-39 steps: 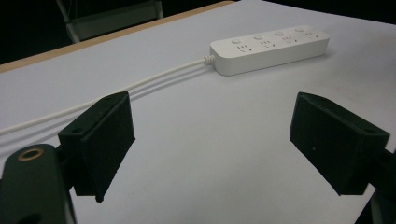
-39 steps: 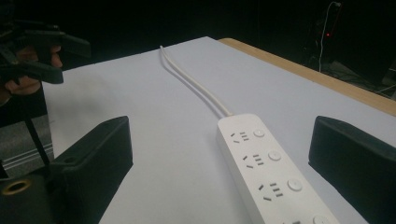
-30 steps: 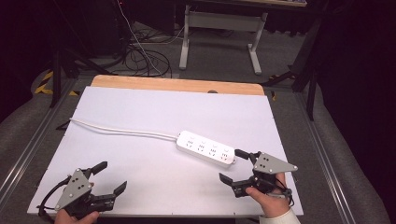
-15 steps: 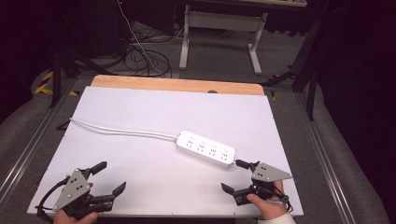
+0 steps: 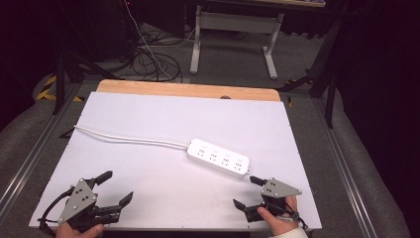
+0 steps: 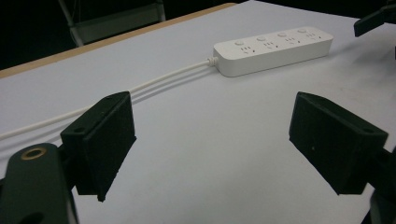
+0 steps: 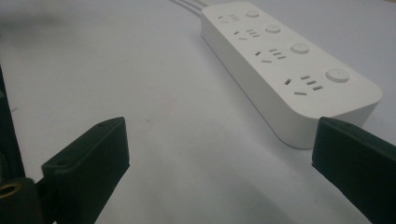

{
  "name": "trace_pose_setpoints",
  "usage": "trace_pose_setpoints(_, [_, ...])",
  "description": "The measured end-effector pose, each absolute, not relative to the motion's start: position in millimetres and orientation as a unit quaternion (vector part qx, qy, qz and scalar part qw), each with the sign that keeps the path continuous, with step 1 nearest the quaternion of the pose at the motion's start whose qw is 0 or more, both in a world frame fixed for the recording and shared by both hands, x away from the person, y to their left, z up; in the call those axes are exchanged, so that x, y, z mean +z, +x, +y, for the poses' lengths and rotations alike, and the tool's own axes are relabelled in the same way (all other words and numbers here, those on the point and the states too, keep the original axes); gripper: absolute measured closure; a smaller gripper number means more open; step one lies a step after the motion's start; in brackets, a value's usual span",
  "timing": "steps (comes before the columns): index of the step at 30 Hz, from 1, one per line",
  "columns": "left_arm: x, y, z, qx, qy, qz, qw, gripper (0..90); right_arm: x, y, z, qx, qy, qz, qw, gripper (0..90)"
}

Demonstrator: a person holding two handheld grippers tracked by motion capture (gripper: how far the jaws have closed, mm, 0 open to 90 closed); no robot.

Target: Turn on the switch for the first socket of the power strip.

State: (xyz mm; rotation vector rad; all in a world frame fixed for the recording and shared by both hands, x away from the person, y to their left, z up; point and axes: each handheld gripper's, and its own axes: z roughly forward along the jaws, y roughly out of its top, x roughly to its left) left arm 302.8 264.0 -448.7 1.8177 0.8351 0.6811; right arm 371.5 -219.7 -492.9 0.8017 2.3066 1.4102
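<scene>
Left gripper [image 5: 115, 187]: bottom left of the high view, held by a hand [image 5: 79, 230] at the frame's lower edge; jaws spread wide with only bare board between them. In its own view [image 6: 210, 140] the jaws stand far apart at lower left and lower right.
Right gripper [image 5: 246, 192]: bottom right of the high view, held by a hand [image 5: 278, 221]; jaws wide apart, gripping nothing. In its own view [image 7: 219, 163] the right jaw sits just beside the strip's near end; I cannot tell whether they touch.
Board [image 5: 148, 124]: white and flat, covering most of the table and reaching the near edge.
Strip [image 5: 218, 157]: white power strip with four sockets, lying flat right of centre, just beyond the right gripper. Its long axis is a shallow diagonal from upper left to lower right of the high view; the free end points to the lower right, the corded end to the upper left.
Cord [image 5: 129, 138]: white, leaving the strip's upper-left end and running left across the board toward its left edge.
Table [image 5: 188, 90]: a wooden strip shows past the board's far edge.
Room: dark; grey floor, black cables [image 5: 148, 62] at upper left, a white stand [image 5: 233, 29] at top centre.
</scene>
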Motion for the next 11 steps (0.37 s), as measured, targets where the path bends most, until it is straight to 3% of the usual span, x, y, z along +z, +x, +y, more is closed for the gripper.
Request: trace_pose_setpoints(11, [-450.4,306.4,266.2,0.264,0.745,0.361,0.495,14.6,-489.1,371.6,-223.0,0.492,0.298,0.798,0.18,4.5])
